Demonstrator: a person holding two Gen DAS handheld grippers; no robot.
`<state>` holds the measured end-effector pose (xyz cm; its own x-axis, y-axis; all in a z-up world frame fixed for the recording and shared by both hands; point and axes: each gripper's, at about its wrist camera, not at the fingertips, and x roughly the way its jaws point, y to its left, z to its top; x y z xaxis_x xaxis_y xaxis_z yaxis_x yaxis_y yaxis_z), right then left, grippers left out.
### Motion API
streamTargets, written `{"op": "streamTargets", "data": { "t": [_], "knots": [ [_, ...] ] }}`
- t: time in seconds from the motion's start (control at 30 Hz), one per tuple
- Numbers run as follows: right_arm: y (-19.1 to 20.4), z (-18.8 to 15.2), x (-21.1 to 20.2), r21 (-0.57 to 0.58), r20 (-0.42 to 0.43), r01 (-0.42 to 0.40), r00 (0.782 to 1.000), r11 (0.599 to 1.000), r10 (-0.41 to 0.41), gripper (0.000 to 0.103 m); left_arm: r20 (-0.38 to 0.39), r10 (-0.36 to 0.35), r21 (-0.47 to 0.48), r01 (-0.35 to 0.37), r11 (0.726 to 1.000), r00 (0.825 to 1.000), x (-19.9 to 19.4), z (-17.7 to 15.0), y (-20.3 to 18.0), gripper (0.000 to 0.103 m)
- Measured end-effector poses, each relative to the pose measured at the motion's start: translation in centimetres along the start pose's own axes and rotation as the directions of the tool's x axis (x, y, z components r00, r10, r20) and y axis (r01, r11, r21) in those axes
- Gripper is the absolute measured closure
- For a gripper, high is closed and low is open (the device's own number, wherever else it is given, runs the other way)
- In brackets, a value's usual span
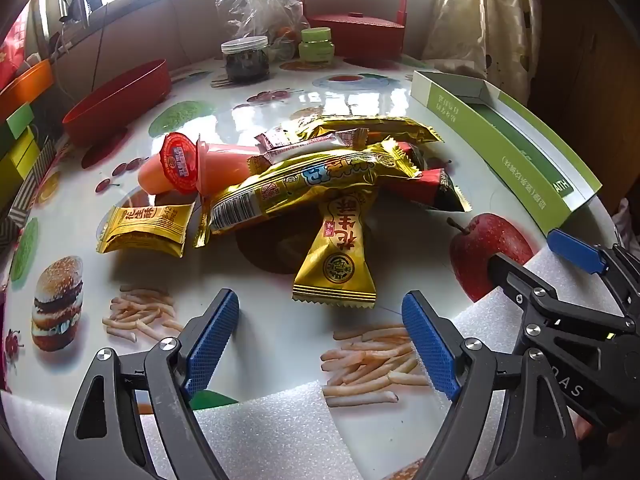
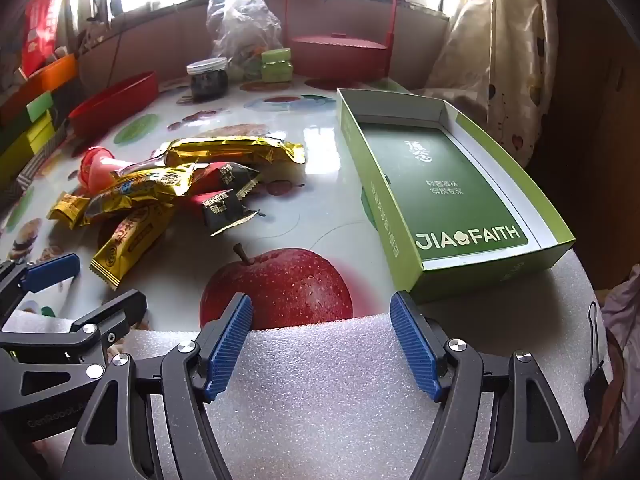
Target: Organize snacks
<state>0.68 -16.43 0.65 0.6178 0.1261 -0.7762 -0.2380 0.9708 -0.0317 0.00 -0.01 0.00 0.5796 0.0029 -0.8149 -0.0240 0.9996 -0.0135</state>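
A heap of snacks lies mid-table: gold wrapped bars (image 1: 320, 184) (image 2: 224, 150), a small yellow packet (image 1: 146, 228), red-and-black packets (image 1: 436, 188) (image 2: 222, 204) and orange jelly cups (image 1: 180, 164) (image 2: 98, 170). An open green box (image 2: 452, 196) (image 1: 516, 148) stands empty to the right of the heap. My left gripper (image 1: 320, 344) is open just short of the nearest gold bar (image 1: 340, 264), nothing between its pads. My right gripper (image 2: 322, 344) hangs open over white foam (image 2: 320, 380) at the table's near edge, holding nothing. Each gripper shows in the other's view.
The table (image 1: 328, 92) has a glossy cloth printed with food pictures. At the back stand a dark jar (image 1: 245, 58), a green jar (image 1: 317, 45), a plastic bag (image 1: 256, 4) and a red handled basket (image 2: 340, 50). A red oval tray (image 1: 120, 98) sits at left.
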Motion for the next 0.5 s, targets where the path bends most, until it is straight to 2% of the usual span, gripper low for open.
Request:
{"op": "streamTargets", "data": {
  "t": [0.5],
  "knots": [
    [-0.05,-0.07,0.00,0.000,0.003,0.001,1.000,1.000,-0.001,0.031,-0.008,0.001,-0.002,-0.001,1.000,1.000,0.20,-0.08,0.21,0.019]
  ]
}}
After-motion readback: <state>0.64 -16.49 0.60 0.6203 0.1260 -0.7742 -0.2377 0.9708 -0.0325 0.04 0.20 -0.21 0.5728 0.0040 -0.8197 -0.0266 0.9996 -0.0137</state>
